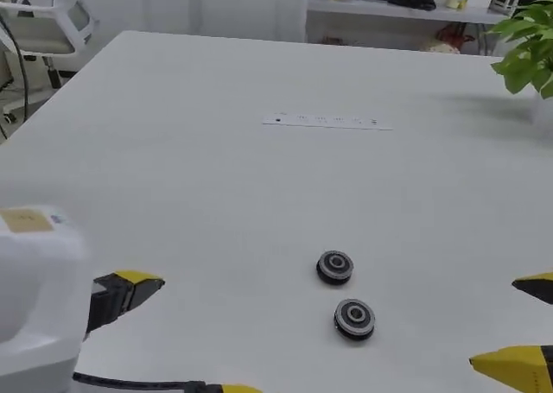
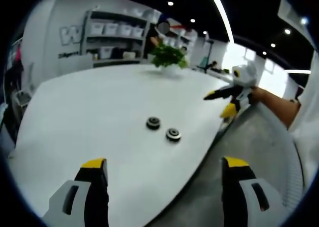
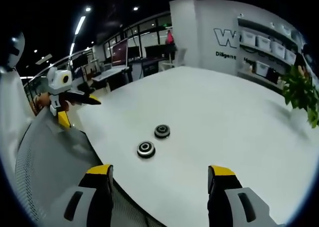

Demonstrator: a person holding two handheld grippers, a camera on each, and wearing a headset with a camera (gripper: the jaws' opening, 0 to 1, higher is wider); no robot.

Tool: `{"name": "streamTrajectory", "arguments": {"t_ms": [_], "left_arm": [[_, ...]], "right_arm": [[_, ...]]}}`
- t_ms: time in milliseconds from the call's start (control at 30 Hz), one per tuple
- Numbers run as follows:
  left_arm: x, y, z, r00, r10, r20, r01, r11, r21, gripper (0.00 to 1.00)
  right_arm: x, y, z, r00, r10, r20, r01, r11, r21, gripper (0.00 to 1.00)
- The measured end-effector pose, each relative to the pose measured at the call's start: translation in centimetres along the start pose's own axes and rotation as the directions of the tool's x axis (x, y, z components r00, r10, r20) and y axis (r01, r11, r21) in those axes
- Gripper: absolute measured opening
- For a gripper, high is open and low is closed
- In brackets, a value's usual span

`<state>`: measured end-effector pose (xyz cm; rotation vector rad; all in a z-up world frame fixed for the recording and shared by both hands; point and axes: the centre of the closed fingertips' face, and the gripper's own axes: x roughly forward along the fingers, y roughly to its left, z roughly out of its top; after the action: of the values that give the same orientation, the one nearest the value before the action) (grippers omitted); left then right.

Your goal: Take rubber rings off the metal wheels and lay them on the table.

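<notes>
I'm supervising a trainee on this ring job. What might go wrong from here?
1. The nearer wheel and farther wheel lie loose, close together; an open left gripper or right gripper reaching one may bump the other.
2. The nearer wheel sits near the table edge; pulling its rubber ring could drag it off.

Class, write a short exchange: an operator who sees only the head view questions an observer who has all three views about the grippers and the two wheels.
Operator: Is the left gripper open?
Observer: Yes. The left gripper has its jaws wide apart, nothing between them.
Operator: And the right gripper?
Observer: The right gripper is open too. The edge of the table runs between its jaws, short of the nearer wheel and the farther wheel.
</notes>
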<state>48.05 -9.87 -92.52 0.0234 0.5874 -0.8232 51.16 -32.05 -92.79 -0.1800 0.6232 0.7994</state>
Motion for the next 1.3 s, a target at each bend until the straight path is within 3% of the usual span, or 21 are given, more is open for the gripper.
{"name": "streamTrajectory", "arguments": {"t_ms": [167,267,333,467,600,700,900,1000,1300], "left_arm": [[0.2,-0.8,0.0,0.9987,-0.033,-0.038,0.036,0.995,0.091,0.96],[0.2,-1.0,0.4,0.9983,-0.049,-0.033,0.052,0.994,0.101,0.96],[0.2,-1.0,1.1,0.9984,-0.055,-0.008,0.056,0.992,0.111,0.95],[0.1,-0.6,2.1,0.9980,-0.062,0.013,0.060,0.992,0.112,0.95],[-0.2,0.2,3.0,0.9974,-0.070,0.019,0.065,0.980,0.189,0.92],[-0.6,1.2,3.7,0.9985,-0.054,0.010,0.051,0.979,0.199,0.93],[-1.5,2.8,6.7,0.9982,-0.041,0.044,0.028,0.964,0.263,0.93],[-1.9,3.0,8.0,0.9959,-0.063,0.065,0.043,0.960,0.278,0.92],[-1.4,3.5,10.9,0.9926,-0.113,0.044,0.091,0.935,0.343,0.88]], "right_arm": [[-0.5,-0.1,1.5,0.9981,-0.001,0.062,0.001,1.000,0.005,0.76],[-0.4,-0.2,2.1,0.9976,0.000,0.069,0.000,1.000,-0.004,0.77],[-0.2,-0.1,2.6,0.9975,0.007,0.070,-0.006,1.000,-0.025,0.76],[0.3,-0.5,3.9,0.9968,0.013,0.079,-0.009,0.999,-0.049,0.75],[0.7,-0.3,5.9,0.9928,0.038,0.113,-0.029,0.996,-0.084,0.75],[0.9,-0.4,7.5,0.9891,0.055,0.137,-0.041,0.993,-0.109,0.74],[1.2,-0.9,10.3,0.9819,0.078,0.173,-0.051,0.986,-0.157,0.73],[1.3,-0.7,11.5,0.9760,0.123,0.180,-0.091,0.980,-0.177,0.73],[2.2,-0.3,13.3,0.9608,0.203,0.190,-0.157,0.961,-0.229,0.68]]}}
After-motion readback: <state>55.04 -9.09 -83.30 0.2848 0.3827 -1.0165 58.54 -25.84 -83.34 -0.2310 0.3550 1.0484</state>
